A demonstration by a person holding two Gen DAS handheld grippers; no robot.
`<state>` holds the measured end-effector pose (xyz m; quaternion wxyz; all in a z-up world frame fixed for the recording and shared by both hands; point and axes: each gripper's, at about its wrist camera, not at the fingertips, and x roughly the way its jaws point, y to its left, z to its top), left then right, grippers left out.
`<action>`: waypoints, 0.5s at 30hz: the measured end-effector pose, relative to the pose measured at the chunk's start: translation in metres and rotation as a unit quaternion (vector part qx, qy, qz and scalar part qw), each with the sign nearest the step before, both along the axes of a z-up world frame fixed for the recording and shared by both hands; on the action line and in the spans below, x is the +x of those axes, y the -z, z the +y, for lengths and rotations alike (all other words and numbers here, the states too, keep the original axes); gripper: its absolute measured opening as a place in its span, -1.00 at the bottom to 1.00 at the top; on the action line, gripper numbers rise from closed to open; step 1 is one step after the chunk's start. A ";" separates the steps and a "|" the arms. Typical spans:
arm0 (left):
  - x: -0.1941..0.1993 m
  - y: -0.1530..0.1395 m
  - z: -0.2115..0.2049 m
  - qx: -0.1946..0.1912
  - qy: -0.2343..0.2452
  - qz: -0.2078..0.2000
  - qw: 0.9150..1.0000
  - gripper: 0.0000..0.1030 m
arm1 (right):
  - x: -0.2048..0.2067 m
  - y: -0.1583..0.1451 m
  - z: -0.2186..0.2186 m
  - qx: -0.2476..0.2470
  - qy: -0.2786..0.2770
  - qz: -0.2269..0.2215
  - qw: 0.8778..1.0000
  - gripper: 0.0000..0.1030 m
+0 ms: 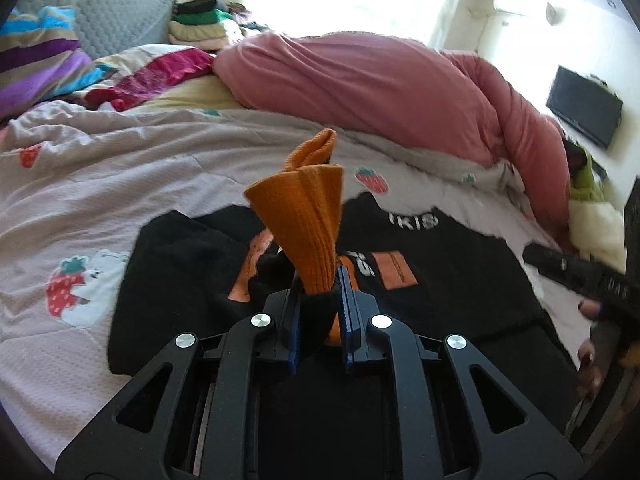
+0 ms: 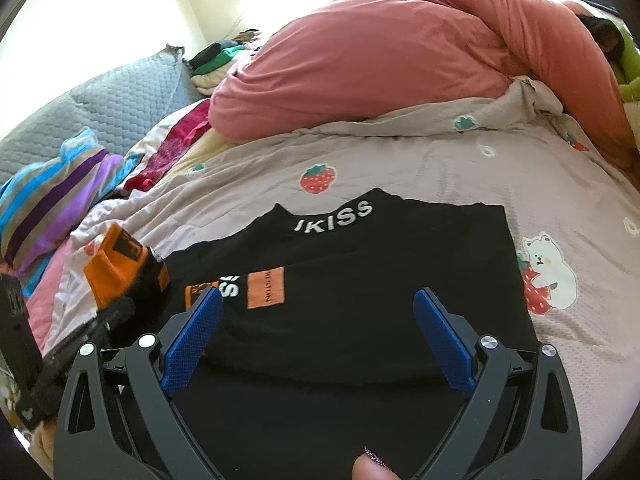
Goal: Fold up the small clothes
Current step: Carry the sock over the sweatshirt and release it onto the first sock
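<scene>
Gripping orange sock (image 1: 298, 220), left hand-held gripper (image 1: 320, 300), prob. clamped

A black shirt (image 2: 360, 280) lies flat on a strawberry-print blanket (image 2: 440, 168), with open blanket beyond it and to its right. A bulky pink duvet (image 2: 400, 60) walls off the far side. Striped bedding (image 2: 52, 200) and a red cloth (image 2: 176, 148) crowd the far left. An orange sock (image 2: 120, 264), clamped in the left gripper (image 1: 320, 300), sits just left of the shirt.
</scene>
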<state>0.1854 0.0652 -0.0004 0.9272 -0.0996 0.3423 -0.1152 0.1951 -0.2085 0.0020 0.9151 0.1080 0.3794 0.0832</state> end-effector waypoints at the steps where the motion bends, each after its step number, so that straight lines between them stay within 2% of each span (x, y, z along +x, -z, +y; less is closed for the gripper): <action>1: 0.001 0.002 -0.002 0.001 0.003 0.005 1.000 -0.80 | 0.001 0.000 0.000 0.002 0.001 0.001 1.000 0.85; 6: 0.005 0.016 -0.014 0.008 0.026 0.035 0.999 -0.77 | 0.004 0.006 0.003 0.013 -0.007 0.009 1.000 0.86; 10: 0.002 0.015 -0.013 -0.012 0.040 0.040 0.998 -0.60 | 0.009 0.013 0.011 0.032 -0.023 0.026 0.999 0.85; 14: -0.002 0.014 -0.011 -0.022 0.044 0.044 0.998 -0.56 | 0.013 0.019 0.022 0.052 -0.038 0.039 0.997 0.85; 15: -0.003 0.013 -0.010 -0.024 0.046 0.043 0.998 -0.49 | 0.015 0.019 0.025 0.055 -0.042 0.041 0.997 0.85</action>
